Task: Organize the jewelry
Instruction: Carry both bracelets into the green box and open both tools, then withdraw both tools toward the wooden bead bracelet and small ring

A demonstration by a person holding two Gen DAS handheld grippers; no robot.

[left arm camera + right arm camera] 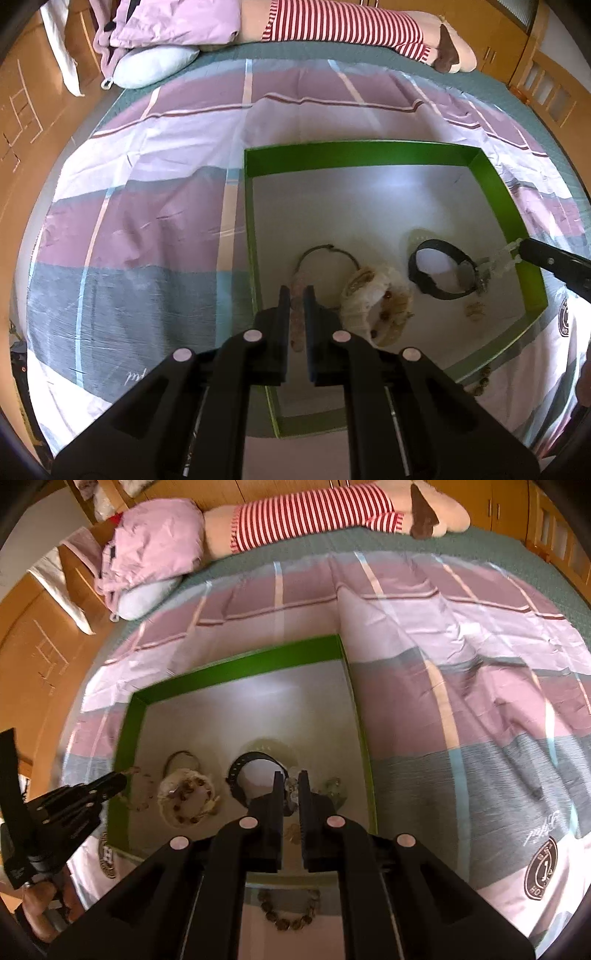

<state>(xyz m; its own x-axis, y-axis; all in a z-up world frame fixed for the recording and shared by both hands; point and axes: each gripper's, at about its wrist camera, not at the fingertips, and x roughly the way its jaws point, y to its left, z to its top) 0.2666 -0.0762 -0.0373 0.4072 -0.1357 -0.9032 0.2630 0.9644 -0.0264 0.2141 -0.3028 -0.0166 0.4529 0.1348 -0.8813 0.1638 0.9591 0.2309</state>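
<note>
Mid-placement on the bed (155,192): green tray (354,152) already holding 4 or so pieces. Left hand-held gripper (296,295) pinching a pink bead bracelet (297,325) over the tray; right hand-held gripper (291,780) pinching a clear bracelet (291,788) beside the black band (439,269). Next, probably: lowering, releasing apart from neighbours. Quilt lettering unreadable.

left gripper (296,295) pinched on a pinkish bead bracelet (297,321), green tray (360,152) on the bed, black bangle (441,271) inside, right gripper (519,248) gripping a clear bead strand (495,260)
</note>
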